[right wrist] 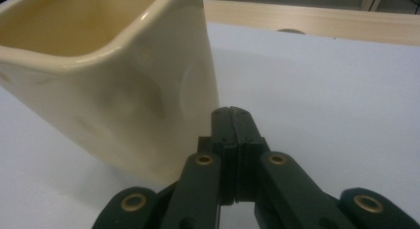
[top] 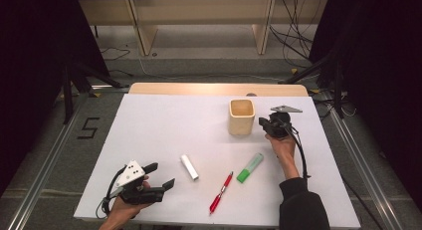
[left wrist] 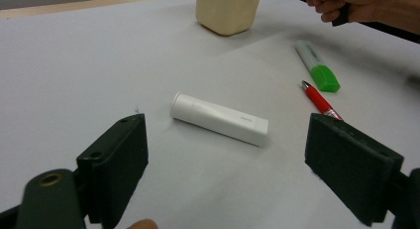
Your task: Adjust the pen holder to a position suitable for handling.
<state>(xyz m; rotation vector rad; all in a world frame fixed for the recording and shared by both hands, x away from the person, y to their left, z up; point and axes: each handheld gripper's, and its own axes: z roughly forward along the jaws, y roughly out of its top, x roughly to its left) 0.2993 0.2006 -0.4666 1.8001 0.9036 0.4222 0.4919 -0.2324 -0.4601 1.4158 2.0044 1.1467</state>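
My right gripper [top: 263, 123] stands just beside the right wall of the cream ceramic cup [top: 242, 117], and its jaws are pressed fully together with nothing between them. In the right gripper view the closed tips [right wrist: 232, 116] are at the cup's [right wrist: 114, 85] side wall, very near or touching; I cannot say which. The cup stands upright at the far side of the white table sheet [top: 149, 125].

I judge the step in hand is to nudge or steady the cup with the closed jaws. To do it well I would keep the tips low on the wall, because a push near the rim may tip the cup. I would move slowly and level, since the glazed surface looks slippery and the tips may slide off its rounded corner.

My left gripper [top: 160, 176] rests near the front edge with its jaws wide apart and empty. In front of it lies the white tube [left wrist: 219, 119], and further right the red pen [top: 221, 192] and the green highlighter [top: 250, 168], all well apart from the cup
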